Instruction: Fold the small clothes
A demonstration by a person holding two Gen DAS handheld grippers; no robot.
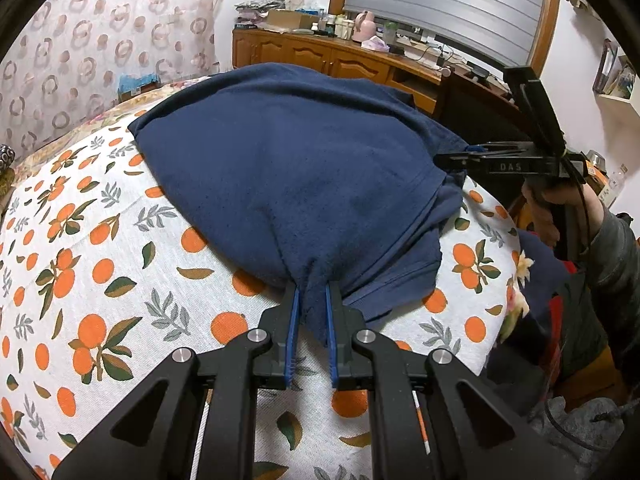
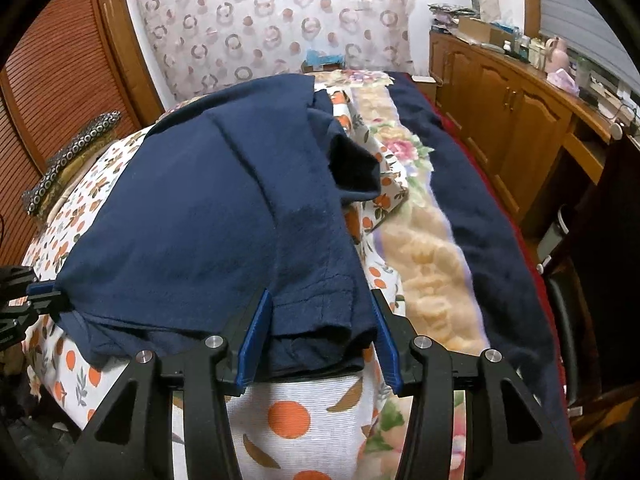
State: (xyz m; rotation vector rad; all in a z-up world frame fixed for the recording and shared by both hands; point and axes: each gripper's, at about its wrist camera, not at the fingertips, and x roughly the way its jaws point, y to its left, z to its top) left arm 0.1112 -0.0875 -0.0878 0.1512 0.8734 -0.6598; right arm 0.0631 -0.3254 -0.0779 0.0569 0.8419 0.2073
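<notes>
Navy garment (image 1: 288, 168): 1 item, lying on the orange-print sheet (image 1: 100, 240) of the bed, already doubled over so that we count at least 2 layers along its near hem. We hold its near corner clenched in the left gripper (image 1: 312, 312), while the right gripper (image 2: 320, 332) stands released, jaws apart astride the stacked hem at the other corner, pads not pressing. We judge 1 fold done; further folding and squaring remain.

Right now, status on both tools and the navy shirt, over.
Left tool shut on navy shirt corner. Right tool open, shirt edge between pads, unpinched. Shirt folded over on orange-print sheet. Nothing in the way.
</notes>
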